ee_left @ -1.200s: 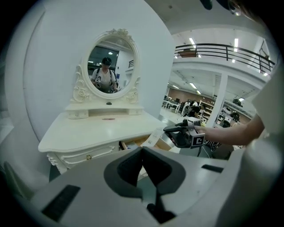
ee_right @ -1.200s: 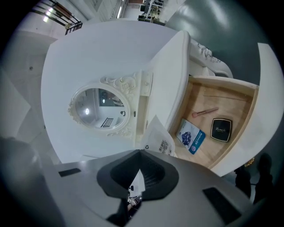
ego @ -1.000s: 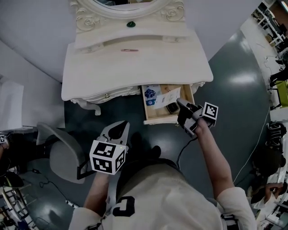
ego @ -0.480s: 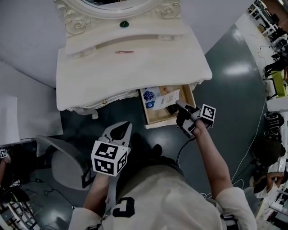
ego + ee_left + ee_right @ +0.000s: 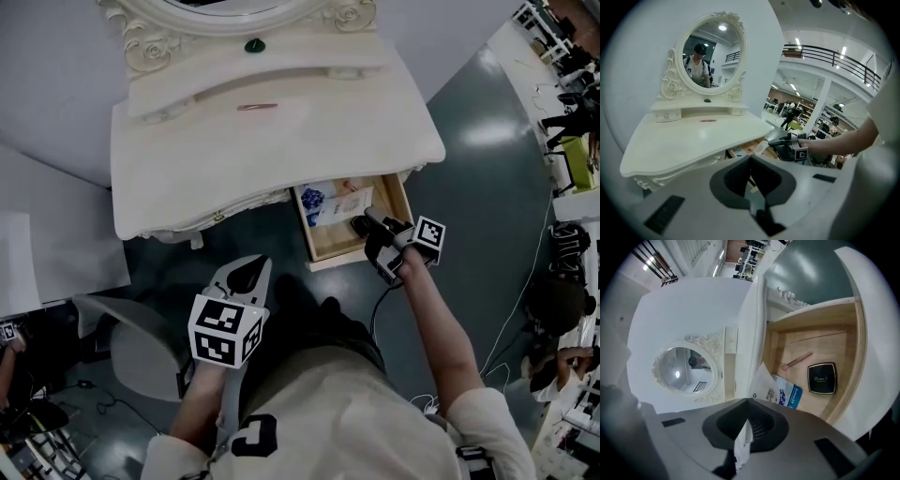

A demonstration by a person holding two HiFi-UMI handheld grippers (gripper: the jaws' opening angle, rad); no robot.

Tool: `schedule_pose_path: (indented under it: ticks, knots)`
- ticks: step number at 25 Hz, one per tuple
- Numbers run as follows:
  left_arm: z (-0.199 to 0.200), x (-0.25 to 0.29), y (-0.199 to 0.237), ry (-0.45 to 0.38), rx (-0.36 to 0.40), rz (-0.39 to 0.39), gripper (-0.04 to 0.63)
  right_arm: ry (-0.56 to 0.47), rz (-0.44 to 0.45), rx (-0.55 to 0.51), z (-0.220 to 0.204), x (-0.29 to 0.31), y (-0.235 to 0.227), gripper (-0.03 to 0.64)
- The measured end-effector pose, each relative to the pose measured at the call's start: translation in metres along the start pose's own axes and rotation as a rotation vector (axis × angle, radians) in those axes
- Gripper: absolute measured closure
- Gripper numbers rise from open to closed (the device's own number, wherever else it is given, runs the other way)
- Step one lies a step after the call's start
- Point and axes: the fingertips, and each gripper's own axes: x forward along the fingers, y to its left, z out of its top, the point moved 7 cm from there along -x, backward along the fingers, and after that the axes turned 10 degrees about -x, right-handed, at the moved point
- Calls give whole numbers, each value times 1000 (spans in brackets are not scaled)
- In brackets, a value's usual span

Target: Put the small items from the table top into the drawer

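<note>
White sachet (image 5: 758,379) sits pinched between the jaws of the right gripper (image 5: 747,401), which are clenched flat on its near end. The rest of it sticks out ahead of the tips, over the open drawer (image 5: 813,341) (we cannot tell whether its far edge touches anything below). Just past that edge, ahead of the same gripper, a blue-printed sachet (image 5: 790,397) lies on the drawer's wooden floor, partly covered by the white one. Further ahead and off to one side of the tips we see a black compact (image 5: 821,378) lying flat and a pink brush (image 5: 797,360), apart from each other and from both sachets. In the head view the right gripper is at the drawer's front right corner, pointing in over it.

Our left gripper (image 5: 750,158) hangs low in front of us, well apart from the drawer. Its jaws are closed tip to tip with nothing between them. Ahead of it and higher stands the white dressing table (image 5: 693,140), with the right gripper off to its right. On the table top, well beyond both grippers, lies a thin pink stick (image 5: 256,107). Farther back, a small dark green thing (image 5: 254,45) sits on the shelf (image 5: 689,106) under the oval mirror (image 5: 710,51).
</note>
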Motion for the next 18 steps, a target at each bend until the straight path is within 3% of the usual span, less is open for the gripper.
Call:
schedule_pose_path:
  ticks: [6,11,18]
  knots:
    - [7,4,7,-10,-49,-46,538,34,-30,-16,-1,16,-3,589]
    - [5,9,11,13,-15,-11,538,86,-9,-71,1,31,1,589]
    - [0,13,19,39,-48,-6,538,76,-11,-42,5,49,-14,589]
